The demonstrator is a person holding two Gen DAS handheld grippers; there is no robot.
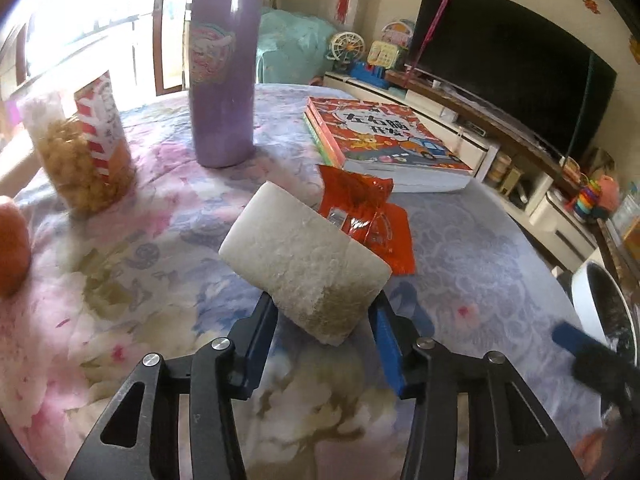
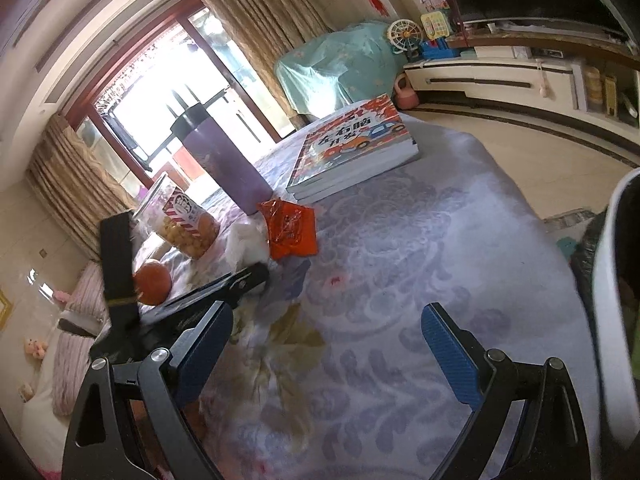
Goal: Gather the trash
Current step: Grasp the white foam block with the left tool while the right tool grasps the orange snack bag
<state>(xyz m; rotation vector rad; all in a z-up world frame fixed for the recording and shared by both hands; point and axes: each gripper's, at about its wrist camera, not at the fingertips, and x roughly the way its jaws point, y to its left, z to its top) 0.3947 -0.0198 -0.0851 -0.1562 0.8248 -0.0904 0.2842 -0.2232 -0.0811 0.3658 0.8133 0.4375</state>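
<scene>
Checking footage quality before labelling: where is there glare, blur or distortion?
Left wrist: window blown out, tissue wad sharp, right gripper at the edge blurred. Right wrist: same window overexposed, backlit purple bottle dark, fisheye bends walls.

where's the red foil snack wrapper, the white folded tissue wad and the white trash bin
red foil snack wrapper [image 1: 362,216]: left wrist view, crinkled middle
white folded tissue wad [image 1: 300,256]: left wrist view, broad top face, held in the left gripper [image 1: 324,316]
white trash bin [image 2: 612,280]: right wrist view, white rim

Purple bottle [image 1: 223,76], popcorn jar [image 1: 86,152], stacked books [image 1: 390,144], orange [image 2: 153,282], floral tablecloth [image 1: 120,280], television [image 1: 512,68]
</scene>
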